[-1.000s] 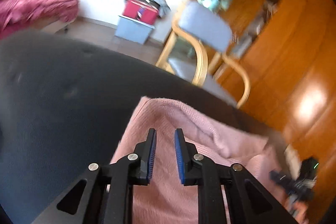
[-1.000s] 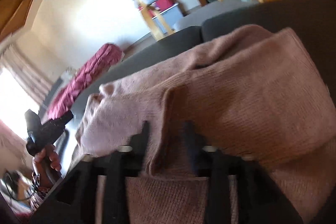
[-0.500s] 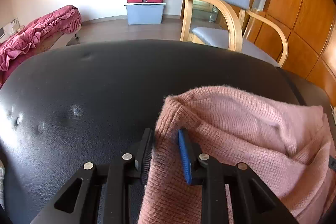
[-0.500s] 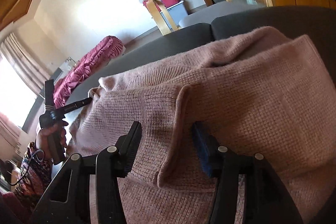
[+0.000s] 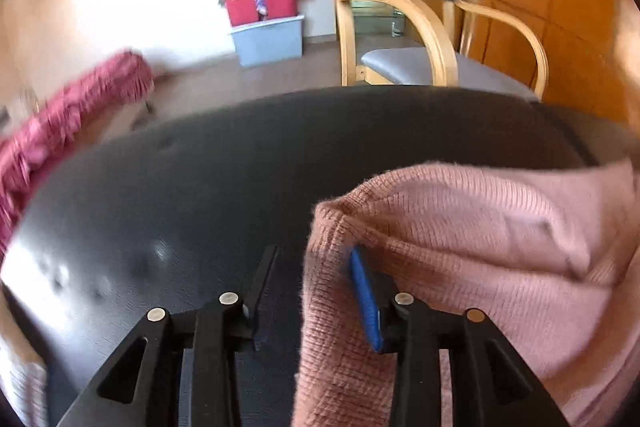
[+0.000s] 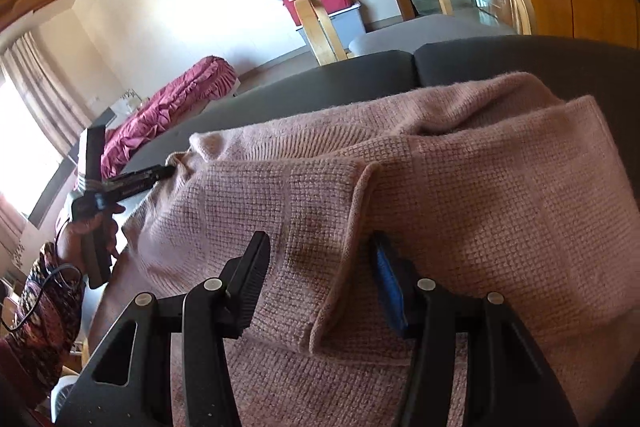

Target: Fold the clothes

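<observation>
Two grippers at a pink sweater (image 6: 460,195) lying on the dark cushion (image 5: 248,163).
Left gripper (image 5: 316,287) is opening, right gripper (image 6: 320,279) stands open; a fold lies loose between each pair. Red box (image 5: 260,5) sits atop grey bin (image 5: 270,41); contents, labels unreadable.

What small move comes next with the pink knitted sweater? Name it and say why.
Probably draw both back: the left hand-held gripper is opening, and the right hand-held gripper stands open, so neither clamps the pink knitted sweater, which lies folded over on the dark cushion.
</observation>
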`<move>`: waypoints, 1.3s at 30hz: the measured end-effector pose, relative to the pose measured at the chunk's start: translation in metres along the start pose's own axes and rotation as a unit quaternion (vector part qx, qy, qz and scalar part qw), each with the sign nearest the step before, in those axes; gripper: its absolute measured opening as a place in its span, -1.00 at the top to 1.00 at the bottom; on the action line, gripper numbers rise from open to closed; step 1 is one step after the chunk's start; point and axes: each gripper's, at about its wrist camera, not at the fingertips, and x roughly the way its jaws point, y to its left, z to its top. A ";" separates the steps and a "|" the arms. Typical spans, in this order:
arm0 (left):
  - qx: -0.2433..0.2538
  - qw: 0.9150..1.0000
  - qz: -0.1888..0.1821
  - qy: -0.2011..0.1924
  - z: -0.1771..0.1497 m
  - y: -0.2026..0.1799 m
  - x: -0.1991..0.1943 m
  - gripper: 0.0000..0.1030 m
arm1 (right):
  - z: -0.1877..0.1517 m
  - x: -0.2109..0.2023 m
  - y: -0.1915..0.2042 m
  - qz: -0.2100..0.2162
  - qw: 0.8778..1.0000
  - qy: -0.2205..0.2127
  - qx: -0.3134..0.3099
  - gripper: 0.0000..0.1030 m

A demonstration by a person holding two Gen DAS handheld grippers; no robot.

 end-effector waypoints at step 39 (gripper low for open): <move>-0.006 0.998 -0.054 -0.018 -0.037 0.018 -0.038 0.62 | -0.004 -0.016 0.007 0.020 1.000 -0.005 -0.019 0.85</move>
